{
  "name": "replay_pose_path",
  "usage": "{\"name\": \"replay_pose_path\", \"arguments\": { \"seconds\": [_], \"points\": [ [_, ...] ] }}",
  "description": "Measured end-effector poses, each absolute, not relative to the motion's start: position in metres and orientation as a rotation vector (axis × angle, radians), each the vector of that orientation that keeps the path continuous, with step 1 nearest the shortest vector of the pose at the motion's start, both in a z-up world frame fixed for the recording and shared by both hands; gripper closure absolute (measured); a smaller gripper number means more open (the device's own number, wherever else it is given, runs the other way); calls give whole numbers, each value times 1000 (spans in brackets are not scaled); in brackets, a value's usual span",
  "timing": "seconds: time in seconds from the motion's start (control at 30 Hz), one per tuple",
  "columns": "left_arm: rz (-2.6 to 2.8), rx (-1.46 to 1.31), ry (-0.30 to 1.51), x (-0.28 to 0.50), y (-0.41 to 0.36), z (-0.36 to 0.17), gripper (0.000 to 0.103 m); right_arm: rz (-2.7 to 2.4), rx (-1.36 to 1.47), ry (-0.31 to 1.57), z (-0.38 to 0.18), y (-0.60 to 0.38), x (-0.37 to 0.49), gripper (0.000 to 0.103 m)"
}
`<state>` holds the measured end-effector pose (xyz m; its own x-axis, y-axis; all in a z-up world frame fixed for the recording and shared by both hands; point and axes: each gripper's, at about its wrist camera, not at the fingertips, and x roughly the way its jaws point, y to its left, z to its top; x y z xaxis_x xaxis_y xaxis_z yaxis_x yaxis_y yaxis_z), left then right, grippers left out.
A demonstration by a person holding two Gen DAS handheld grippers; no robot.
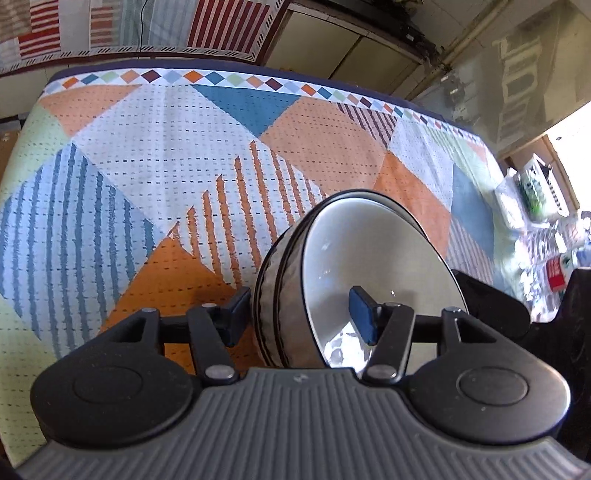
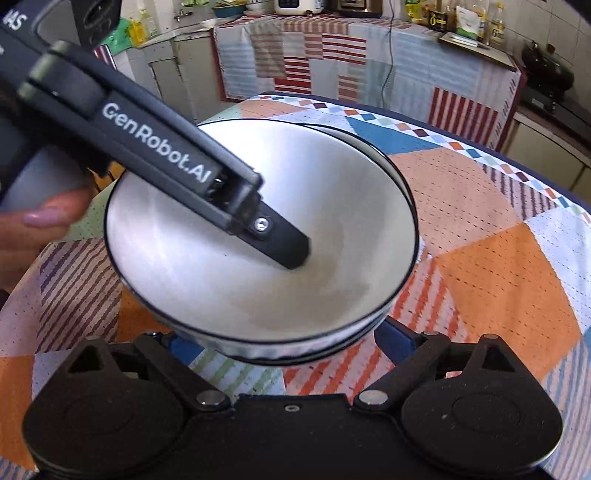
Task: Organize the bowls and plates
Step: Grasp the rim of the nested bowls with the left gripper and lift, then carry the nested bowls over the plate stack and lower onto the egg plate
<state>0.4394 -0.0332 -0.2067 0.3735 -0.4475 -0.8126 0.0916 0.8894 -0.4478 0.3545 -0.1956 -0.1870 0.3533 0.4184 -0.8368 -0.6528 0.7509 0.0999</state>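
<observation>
A white bowl with a dark rim [image 2: 258, 266] sits nested in a second like bowl [image 2: 369, 144] above the patterned tablecloth. In the left wrist view the stacked bowls [image 1: 384, 258] stand between the fingers of my left gripper [image 1: 299, 314]: one finger is outside the wall, the other inside, with a visible gap to the wall. In the right wrist view the left gripper's finger [image 2: 284, 243] reaches into the bowl. My right gripper [image 2: 284, 347] is open, with its fingers on either side of the bowls' near underside.
The table [image 1: 147, 155] carries a cloth of orange, blue and white triangles. A striped cloth [image 2: 332, 55] hangs over furniture behind it. A counter with bottles and appliances [image 2: 461, 22] runs along the back.
</observation>
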Motion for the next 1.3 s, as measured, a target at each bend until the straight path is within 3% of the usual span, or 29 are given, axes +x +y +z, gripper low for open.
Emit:
{"name": "replay_pose_path", "arguments": {
  "seconds": [0.83, 1.3],
  "points": [
    [-387, -291, 1087, 439, -43, -195, 48, 734, -183, 913, -190, -202, 355, 4],
    [-469, -282, 1049, 382, -62, -108, 49, 627, -127, 803, -114, -223, 278, 4]
  ]
}}
